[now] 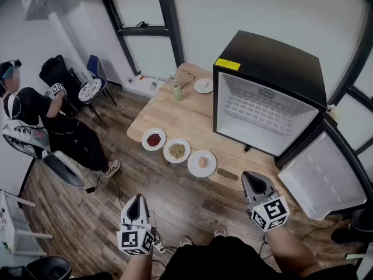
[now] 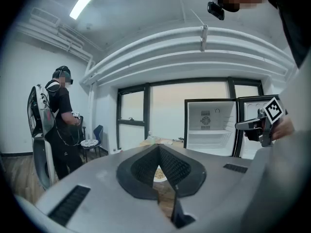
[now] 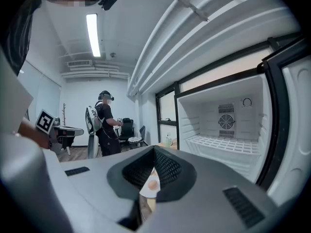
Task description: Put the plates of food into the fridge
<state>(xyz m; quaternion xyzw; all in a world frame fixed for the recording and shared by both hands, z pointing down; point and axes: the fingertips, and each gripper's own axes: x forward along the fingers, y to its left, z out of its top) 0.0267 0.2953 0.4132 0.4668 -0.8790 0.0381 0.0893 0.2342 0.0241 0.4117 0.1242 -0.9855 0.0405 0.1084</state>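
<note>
Plates sit at the bench edge, near us for easy reach; the fridge stands open, ready. Our left claw and right claw are pinched tight, empty.

Bright ceiling strip light; fisheye-warped, vignetted edges.

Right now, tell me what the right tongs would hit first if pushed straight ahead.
Most likely the white plate holding the egg, on the wooden table. It sits in line just past the closed right tongs. Depth is hard to judge.
</note>
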